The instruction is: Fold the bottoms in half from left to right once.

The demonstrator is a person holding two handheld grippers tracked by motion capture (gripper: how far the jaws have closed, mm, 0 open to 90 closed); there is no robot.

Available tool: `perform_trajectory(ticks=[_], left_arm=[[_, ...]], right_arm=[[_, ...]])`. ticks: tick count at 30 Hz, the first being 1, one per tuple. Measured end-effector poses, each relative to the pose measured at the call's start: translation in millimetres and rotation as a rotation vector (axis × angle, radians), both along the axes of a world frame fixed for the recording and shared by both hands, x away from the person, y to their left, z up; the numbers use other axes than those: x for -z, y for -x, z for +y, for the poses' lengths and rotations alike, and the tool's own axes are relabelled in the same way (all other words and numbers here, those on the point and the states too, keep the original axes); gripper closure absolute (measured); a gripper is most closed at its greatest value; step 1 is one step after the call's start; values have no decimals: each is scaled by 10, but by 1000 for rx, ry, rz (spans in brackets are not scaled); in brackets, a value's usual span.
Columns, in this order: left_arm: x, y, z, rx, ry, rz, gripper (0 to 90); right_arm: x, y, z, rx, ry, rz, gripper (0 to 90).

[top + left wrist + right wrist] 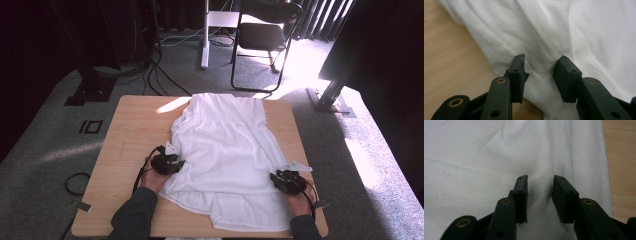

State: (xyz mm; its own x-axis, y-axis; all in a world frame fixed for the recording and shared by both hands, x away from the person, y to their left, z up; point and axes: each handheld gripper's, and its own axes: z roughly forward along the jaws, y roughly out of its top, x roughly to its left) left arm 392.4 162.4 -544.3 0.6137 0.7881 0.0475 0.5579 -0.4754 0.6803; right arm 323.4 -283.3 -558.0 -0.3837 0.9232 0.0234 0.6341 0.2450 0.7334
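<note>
While the white garment (225,150) lies on the table (130,130), each hand-held gripper (167,164) (286,181) pinches a fold of it.

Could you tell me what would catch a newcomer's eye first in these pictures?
First, the crumpled white cloth garment spread over most of the light wooden table. Next, the two black two-jaw grippers at its side edges near the person: the left gripper and the right gripper, each with a fold of fabric bunched between its jaws. Behind the table, a black folding chair stands in bright sunlight on the grey carpet.
</note>
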Motion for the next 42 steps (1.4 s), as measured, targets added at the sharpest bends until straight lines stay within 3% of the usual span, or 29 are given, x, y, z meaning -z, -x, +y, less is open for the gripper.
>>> perform_trajectory(ticks=[1, 2, 6, 7, 8, 10, 12, 13, 14, 15, 16, 17, 20, 21, 22, 24, 27, 28, 30, 32, 34, 35, 36, 37, 38, 41, 42], left_arm=[[-32, -53, 53, -18, 9, 16, 592], [-67, -35, 85, -23, 27, 11, 589], [-320, 165, 280, -42, 86, -51, 574], [-320, 165, 280, -42, 86, -51, 574], [-428, 280, 398, -66, 88, -75, 575], [-481, 398, 506, -85, 78, -96, 577], [-481, 398, 506, -85, 78, -96, 577], [-465, 563, 621, -95, 40, -99, 576], [-456, 604, 662, -95, 68, -92, 572], [-447, 634, 695, -94, 95, -80, 561], [-444, 663, 720, -96, 96, -84, 545], [-444, 663, 720, -96, 96, -84, 530], [-424, 745, 783, -67, 137, -97, 489], [-424, 745, 783, -67, 137, -97, 466], [-394, 766, 777, -44, 130, -86, 450], [-359, 774, 761, -24, 127, -70, 445], [-262, 787, 683, 8, 84, -36, 413], [-241, 793, 660, 14, 82, -27, 408], [-222, 800, 641, 21, 78, -20, 406], [-134, 814, 568, 32, 35, 14, 409], [-67, 811, 527, 19, -8, 41, 444], [-45, 810, 520, 26, -20, 52, 508], [-45, 810, 520, 26, -20, 52, 626], [-37, 830, 503, 56, -13, 57, 626], [-50, 846, 491, 62, -19, 51, 792], [-103, 918, 468, 95, -23, 36, 856], [-103, 918, 468, 95, -23, 36, 859]], right_arm=[[-21, -92, 21, -9, -5, 16, 759], [-32, -111, 14, -11, -13, 23, 776], [-135, -3, -48, -16, -67, -5, 850], [-164, 45, -66, -21, -72, -18, 864], [-191, 94, -87, -25, -72, -25, 878], [-229, 190, -135, -33, -73, -38, 890], [-241, 232, -160, -36, -79, -44, 890], [-266, 291, -204, -37, -78, -50, 890], [-277, 300, -214, -42, -78, -52, 870], [-287, 294, -216, -54, -83, -57, 794], [-296, 276, -209, -56, -86, -65, 708], [-296, 276, -209, -56, -86, -65, 708], [-303, 126, -156, -53, -103, -64, 565], [-303, 126, -156, -53, -103, -64, 565], [-286, 7, -105, -59, -113, -50, 524], [-278, -28, -85, -70, -120, -49, 523], [-211, -167, 14, -115, -123, -44, 520], [-158, -241, 46, -105, -82, -19, 498], [-158, -241, 46, -105, -82, -19, 498], [-73, -330, 43, -111, -27, 36, 483], [-55, -308, 38, -96, 2, 55, 496], [-60, -273, 30, -102, -5, 63, 592], [-60, -273, 30, -102, -5, 63, 592], [-68, -227, 26, -114, 2, 70, 662], [-87, -113, 12, -132, 26, 67, 815], [-138, 91, -65, -139, -5, 40, 871], [-138, 91, -65, -139, -5, 40, 871]])
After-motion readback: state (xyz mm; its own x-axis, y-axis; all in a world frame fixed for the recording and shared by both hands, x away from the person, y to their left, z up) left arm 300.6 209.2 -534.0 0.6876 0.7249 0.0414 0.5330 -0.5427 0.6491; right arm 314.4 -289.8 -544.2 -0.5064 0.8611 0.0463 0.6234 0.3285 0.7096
